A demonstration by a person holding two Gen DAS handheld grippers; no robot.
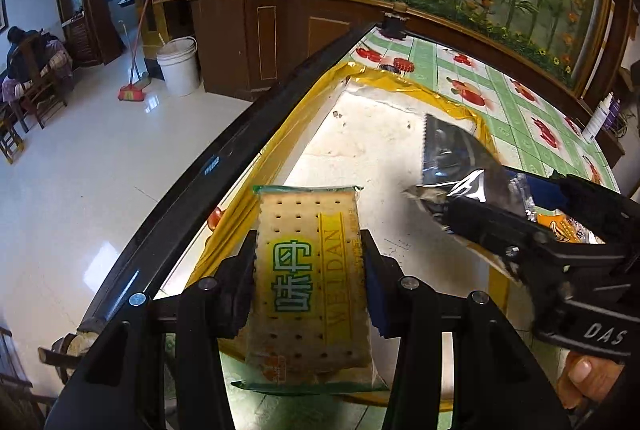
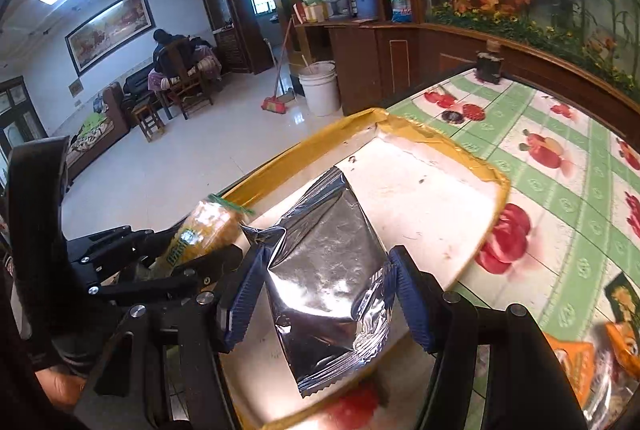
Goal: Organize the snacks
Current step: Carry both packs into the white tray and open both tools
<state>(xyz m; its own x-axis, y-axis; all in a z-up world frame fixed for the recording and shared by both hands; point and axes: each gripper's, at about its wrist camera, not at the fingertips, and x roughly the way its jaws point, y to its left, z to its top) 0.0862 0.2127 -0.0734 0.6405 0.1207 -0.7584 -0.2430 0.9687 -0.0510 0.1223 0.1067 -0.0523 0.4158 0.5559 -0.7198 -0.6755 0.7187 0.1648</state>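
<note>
- While both tools hang over the yellow-rimmed tray (image 1: 452,101), the left gripper (image 1: 308,270) is clamped on a cracker packet (image 1: 310,282), which stands lengthwise between its fingers.
- The right gripper (image 2: 326,294) pinches a silver foil packet (image 2: 324,278) across its width; the far end juts out over the tray's white floor.
- Orange snack packets (image 2: 576,362) lie near right on the fruit-print tablecloth (image 2: 568,197).

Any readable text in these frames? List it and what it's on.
"WEI DAN": cracker packet held in the left hand-held gripper.
Large green Chinese characters: same packet; small print beside them is blurred.
"DAS": right hand-held gripper body.
Silver foil packet: no print visible.
</note>
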